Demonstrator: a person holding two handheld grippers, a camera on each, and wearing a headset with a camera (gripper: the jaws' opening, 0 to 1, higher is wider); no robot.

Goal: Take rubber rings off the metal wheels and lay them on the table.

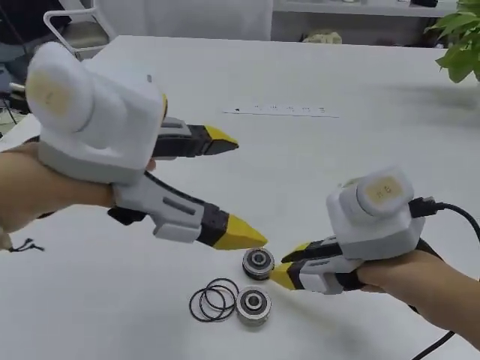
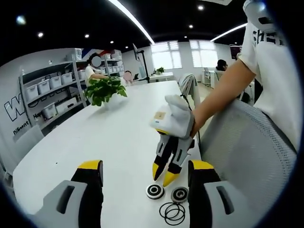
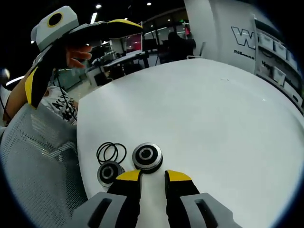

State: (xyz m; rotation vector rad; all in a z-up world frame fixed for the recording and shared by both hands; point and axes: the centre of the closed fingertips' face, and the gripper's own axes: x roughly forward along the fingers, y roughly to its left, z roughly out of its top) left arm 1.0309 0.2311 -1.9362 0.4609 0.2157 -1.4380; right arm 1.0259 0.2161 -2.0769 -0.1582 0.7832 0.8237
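Left gripper (image 1: 241,190): jaws spread wide, nothing between them, held up off the table (image 1: 337,150) on the left side. Right gripper (image 1: 289,266): jaws narrow with a small gap, nothing gripped, tips low near the tabletop and just beside the far metal wheel (image 1: 258,263); can't tell if they touch it. The near metal wheel (image 1: 253,304) sits close to the far one, slightly apart. Both wheels lie flat. Rubber rings (image 1: 214,298): a few thin black loops, overlapping, flat on the table, right up against the left side of the near metal wheel. Can't tell whether either wheel carries a ring. Potted plant (image 1: 459,41) at the far right edge.
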